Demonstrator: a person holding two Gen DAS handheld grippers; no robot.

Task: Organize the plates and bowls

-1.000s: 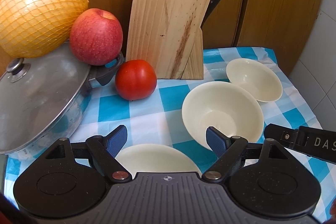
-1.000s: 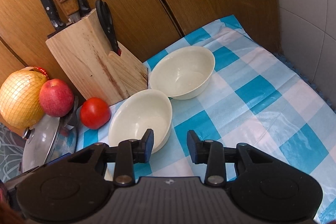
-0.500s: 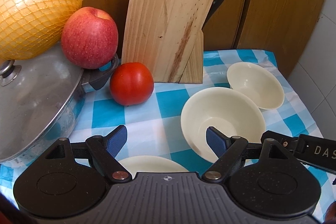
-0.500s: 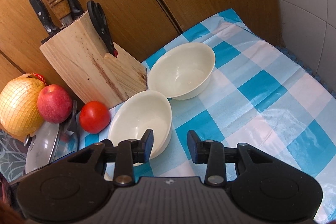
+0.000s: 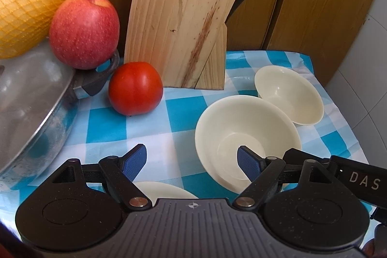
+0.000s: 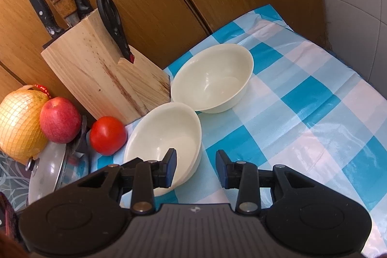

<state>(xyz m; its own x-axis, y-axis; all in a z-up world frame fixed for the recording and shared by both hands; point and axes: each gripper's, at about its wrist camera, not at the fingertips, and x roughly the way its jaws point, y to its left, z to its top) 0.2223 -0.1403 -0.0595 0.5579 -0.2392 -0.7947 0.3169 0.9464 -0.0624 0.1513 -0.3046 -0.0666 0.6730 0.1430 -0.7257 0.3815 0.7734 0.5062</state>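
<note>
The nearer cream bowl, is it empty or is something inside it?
Empty. In both wrist views the nearer cream bowl shows only its bare, glossy inner wall and flat bottom; no food or liquid is visible.

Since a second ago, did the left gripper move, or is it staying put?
Yes. In its own view the knife block and tomato now look bigger and closer, so the left gripper has eased forward toward them.

Two upright cream bowls [image 6: 167, 132] [image 6: 212, 79] touching; plate [image 5: 164, 189] nearby
</note>
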